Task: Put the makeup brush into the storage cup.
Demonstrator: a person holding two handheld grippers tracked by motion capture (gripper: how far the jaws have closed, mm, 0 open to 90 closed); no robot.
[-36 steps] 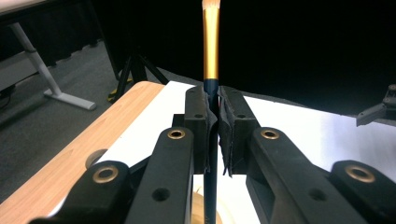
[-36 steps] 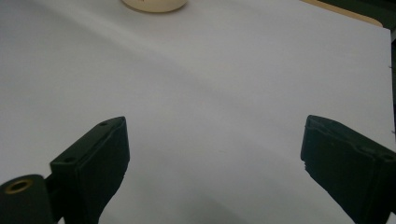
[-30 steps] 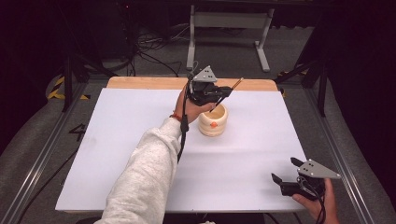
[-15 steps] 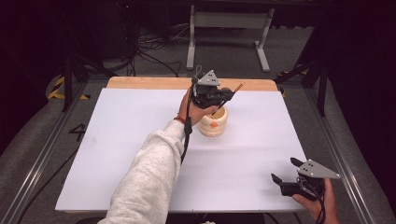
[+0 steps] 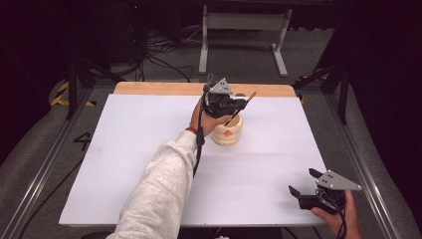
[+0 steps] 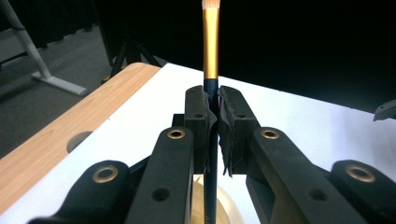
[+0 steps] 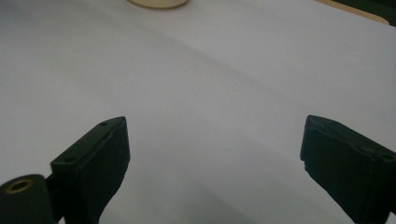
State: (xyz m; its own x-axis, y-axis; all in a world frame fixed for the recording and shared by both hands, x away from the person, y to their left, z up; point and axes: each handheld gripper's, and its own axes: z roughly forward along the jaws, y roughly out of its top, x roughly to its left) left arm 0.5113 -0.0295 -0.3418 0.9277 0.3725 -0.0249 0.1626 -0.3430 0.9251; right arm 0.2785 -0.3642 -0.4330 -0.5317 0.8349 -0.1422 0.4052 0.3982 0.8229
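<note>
Overhead, a left hand-held gripper [image 5: 243, 101] clamps a paintbrush [image 6: 210, 51] above a cream pot [image 5: 227, 133].
Its jaws pinch the dark handle below the gold ferrule, at the far middle of the white bench [image 5: 124, 149]. Near the front right corner, the right hand-held gripper [image 5: 302, 181] rests with jaws wide apart, holding nothing.

White counter in a dark room

A white sheet [image 5: 149, 149] covers the counter [image 5: 164, 88], whose bare wooden edge shows along the far side. Beyond it, on the grey floor [image 5: 164, 45], stand a pale metal stand [image 5: 242, 30] and loose black cables [image 5: 159, 59]; yellow-black tape [image 5: 62, 94] marks the left.
</note>
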